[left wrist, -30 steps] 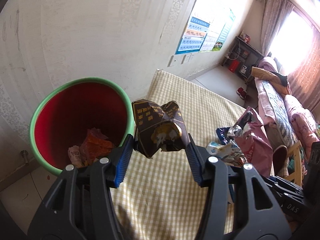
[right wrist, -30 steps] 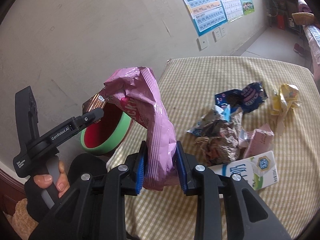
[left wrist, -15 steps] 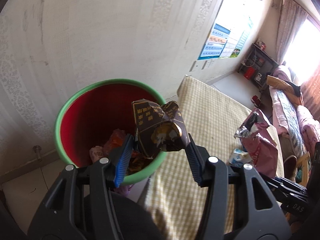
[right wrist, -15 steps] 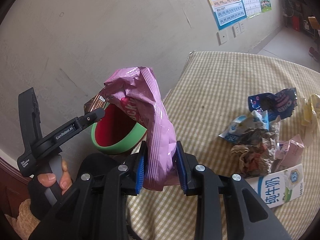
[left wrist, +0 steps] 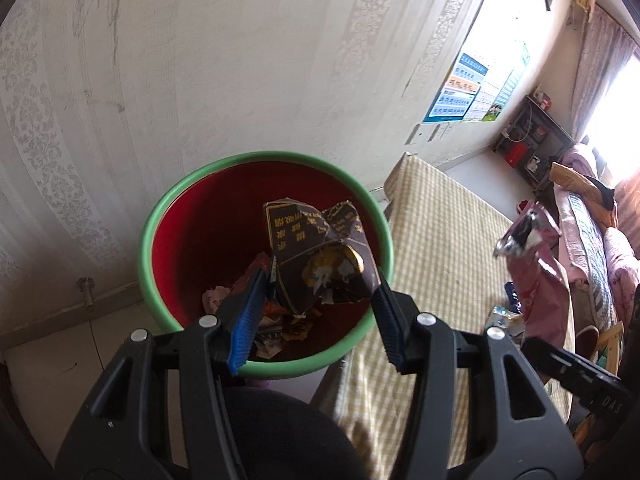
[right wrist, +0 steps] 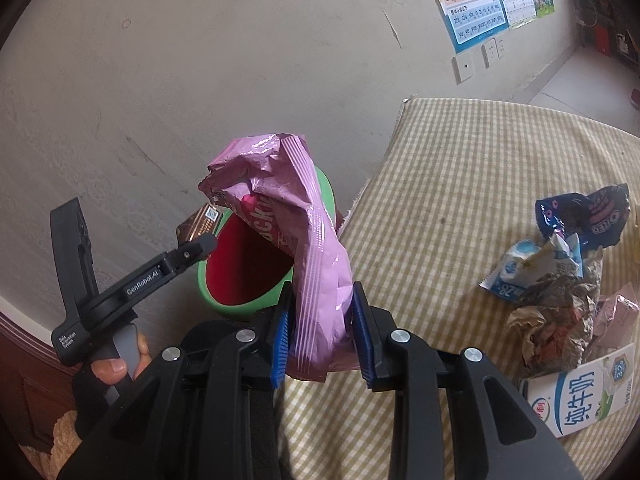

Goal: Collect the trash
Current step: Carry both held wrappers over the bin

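Left gripper (left wrist: 320, 304) clamps brown wrapper (left wrist: 316, 256) above bin (left wrist: 176, 196) mouth; right gripper (right wrist: 320, 332), tilted down beside the bin rim, pinches pink bag (right wrist: 304, 240).

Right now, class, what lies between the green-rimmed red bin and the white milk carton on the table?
Bare checked tablecloth between bin and milk carton, seen in the right wrist view.

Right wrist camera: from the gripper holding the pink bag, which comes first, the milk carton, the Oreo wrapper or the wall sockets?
1. Milk carton, low right, beside the right gripper.
2. Oreo wrapper, further up the table.
3. Wall sockets, far up on the wall.
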The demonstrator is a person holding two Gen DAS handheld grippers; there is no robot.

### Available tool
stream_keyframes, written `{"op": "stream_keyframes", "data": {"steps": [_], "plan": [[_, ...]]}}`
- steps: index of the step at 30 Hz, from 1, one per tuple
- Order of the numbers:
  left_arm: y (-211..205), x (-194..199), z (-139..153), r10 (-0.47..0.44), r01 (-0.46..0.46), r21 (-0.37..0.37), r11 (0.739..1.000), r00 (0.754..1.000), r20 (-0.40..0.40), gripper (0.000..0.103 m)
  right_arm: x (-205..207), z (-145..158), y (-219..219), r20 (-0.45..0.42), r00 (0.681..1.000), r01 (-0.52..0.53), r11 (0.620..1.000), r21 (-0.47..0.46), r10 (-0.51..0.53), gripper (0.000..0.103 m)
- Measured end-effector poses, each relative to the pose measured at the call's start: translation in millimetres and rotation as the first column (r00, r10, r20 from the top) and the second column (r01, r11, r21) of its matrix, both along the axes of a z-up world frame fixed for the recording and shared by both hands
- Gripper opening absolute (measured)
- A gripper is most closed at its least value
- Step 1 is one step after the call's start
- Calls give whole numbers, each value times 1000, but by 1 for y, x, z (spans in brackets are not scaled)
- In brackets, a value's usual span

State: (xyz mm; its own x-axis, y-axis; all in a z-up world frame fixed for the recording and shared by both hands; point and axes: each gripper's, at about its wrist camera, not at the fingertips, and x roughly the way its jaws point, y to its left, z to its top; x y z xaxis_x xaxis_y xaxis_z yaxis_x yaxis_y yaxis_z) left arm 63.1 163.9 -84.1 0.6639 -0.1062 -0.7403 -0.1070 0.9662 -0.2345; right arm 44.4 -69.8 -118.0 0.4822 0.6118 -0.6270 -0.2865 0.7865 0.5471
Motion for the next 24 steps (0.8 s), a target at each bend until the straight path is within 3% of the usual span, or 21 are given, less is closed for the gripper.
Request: {"op": "stream_keyframes", "data": {"steps": [9,24], "plan": [[12,14,-6,7,-7,3,1000,999,-31,50,36,-7,16,-66,998,8,998,64,-4,28],[44,33,-12,45,-45,-14,999,998,-37,50,73,-7,60,-81,996,-28,996,90,35,29]]}}
